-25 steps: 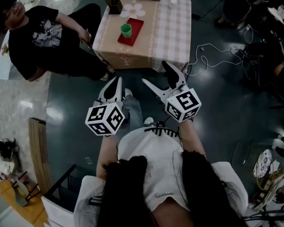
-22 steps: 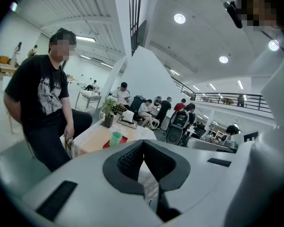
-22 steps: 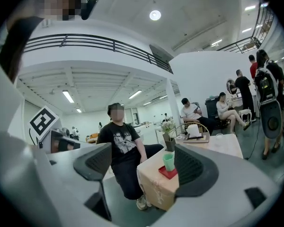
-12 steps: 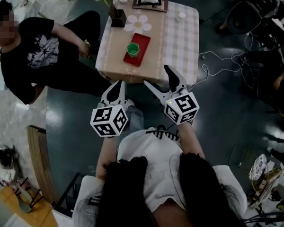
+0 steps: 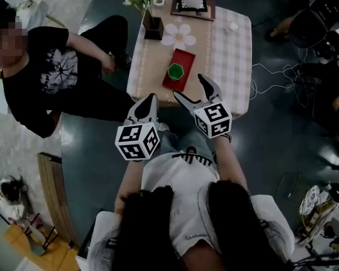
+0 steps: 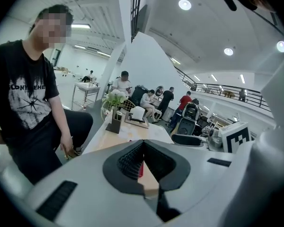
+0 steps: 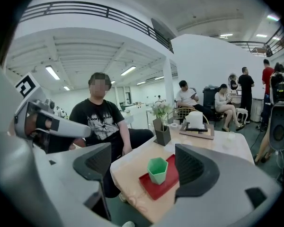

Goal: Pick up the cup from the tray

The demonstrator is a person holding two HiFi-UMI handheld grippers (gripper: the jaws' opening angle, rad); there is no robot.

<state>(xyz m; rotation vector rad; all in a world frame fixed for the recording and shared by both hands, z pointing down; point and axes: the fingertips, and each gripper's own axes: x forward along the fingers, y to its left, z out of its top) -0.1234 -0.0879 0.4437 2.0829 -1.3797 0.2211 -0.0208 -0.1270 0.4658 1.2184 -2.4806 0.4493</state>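
- The green cup [image 5: 175, 71] stands upright on the red tray [image 5: 183, 58], which lies on the near half of the table [image 5: 237, 55], towards its left side.
- The right gripper [image 5: 191, 89] is released, its jaws spread wide. It hangs just short of the table's near edge, apart from the cup. In its own view the cup sits framed between the two pads, so the reach looks lined up but not yet made.
- The left gripper [image 5: 147, 102] is clenched on nothing, pads pressed together. It hovers near the table's near-left corner.
- The cup has flat facets, and it looks light. If the pads meet it on corners, not on faces, it may twist or squirt out.
- A jaw tip arriving low could nudge the cup over. It could also push the tray along the cloth towards the near edge.
- The idle left gripper might catch the table corner if both hands advance together.
- A seated person [image 5: 45, 72] is close by the table's left side, and a flower vase [image 5: 152, 27] stands beyond the tray. A wide swing left or an overshoot far could reach either.
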